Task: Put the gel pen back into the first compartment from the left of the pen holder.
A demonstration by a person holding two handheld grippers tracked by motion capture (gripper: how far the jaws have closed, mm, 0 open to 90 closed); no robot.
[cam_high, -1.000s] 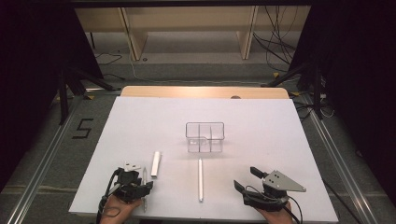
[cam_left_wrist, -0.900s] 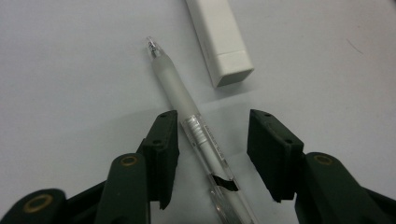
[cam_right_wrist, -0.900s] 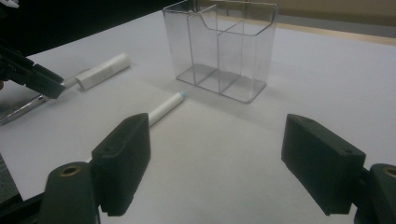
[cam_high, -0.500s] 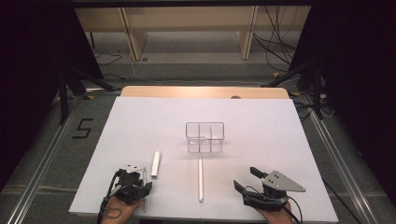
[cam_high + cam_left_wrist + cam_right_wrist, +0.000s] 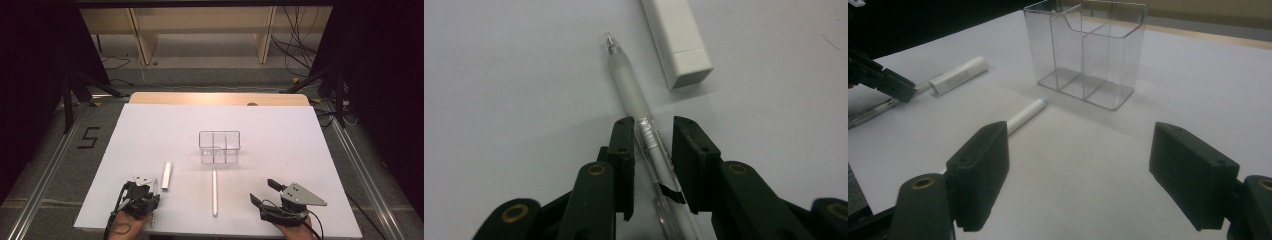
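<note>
A clear divided organizer (image 5: 219, 147) stands mid-table, a white marker (image 5: 214, 192) and white eraser (image 5: 166, 175) nearby.

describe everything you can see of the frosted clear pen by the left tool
The slim frosted clear plastic pen lies flat on the white table, its transparent tip pointing away from the left tool. Its front half looks matte and cloudy; farther back the barrel is clear, showing a spring inside and a small dark mark. That clear part sits between the tool's black jaws, which have just been closing; a narrow gap shows on one side. A white rectangular block lies close beside it, apart.
</note>
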